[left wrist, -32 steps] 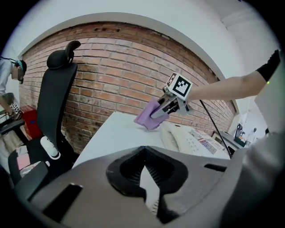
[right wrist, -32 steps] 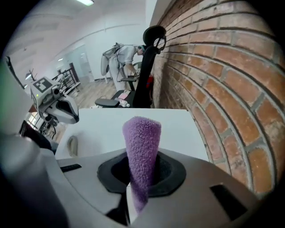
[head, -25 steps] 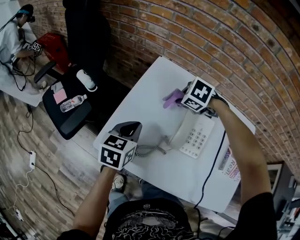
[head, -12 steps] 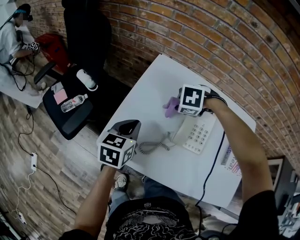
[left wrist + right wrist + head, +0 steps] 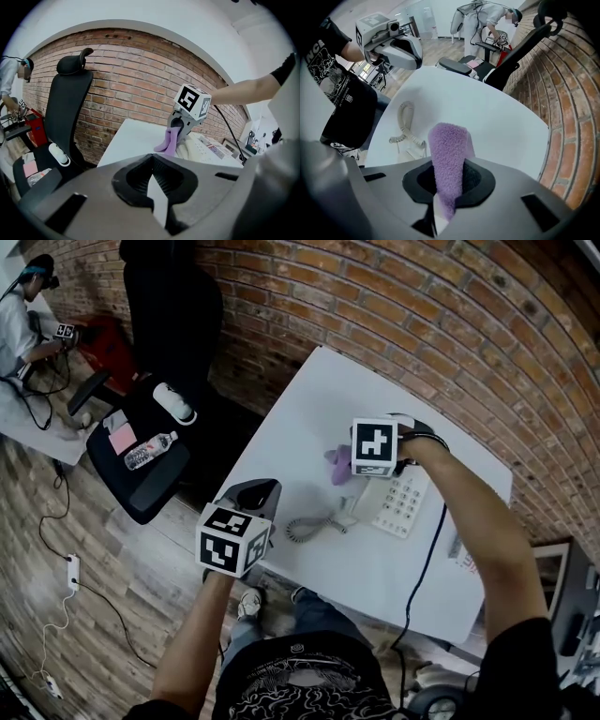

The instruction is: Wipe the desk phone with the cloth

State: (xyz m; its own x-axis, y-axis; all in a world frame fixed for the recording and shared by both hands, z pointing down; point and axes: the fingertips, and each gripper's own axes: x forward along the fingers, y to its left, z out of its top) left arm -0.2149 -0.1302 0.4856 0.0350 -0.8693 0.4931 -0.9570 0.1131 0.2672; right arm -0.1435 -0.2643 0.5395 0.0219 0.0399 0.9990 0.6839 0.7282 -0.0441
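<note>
A white desk phone [image 5: 394, 501] lies on the white table [image 5: 309, 409], its coiled cord [image 5: 314, 525] trailing toward the near-left edge. My right gripper [image 5: 352, 463] is shut on a purple cloth [image 5: 337, 465], which hangs onto the phone's left end. In the right gripper view the cloth [image 5: 447, 150] stands up out of the jaws [image 5: 447, 183] above the cord [image 5: 405, 124]. My left gripper [image 5: 261, 491] hovers shut and empty at the table's near-left edge, apart from the phone. The left gripper view has its jaws [image 5: 153, 180] facing the right gripper [image 5: 180, 124], cloth [image 5: 168, 142] and phone [image 5: 201, 147].
A brick wall [image 5: 422, 324] runs behind the table. A black office chair [image 5: 141, 456] left of the table holds a water bottle [image 5: 145, 448] and a white object [image 5: 173, 401]. A printed booklet [image 5: 459, 554] lies by the table's right edge. A person [image 5: 19, 324] works far left.
My right gripper has slid with the cloth down-left over the phone toward its left end. The left gripper has barely moved.
</note>
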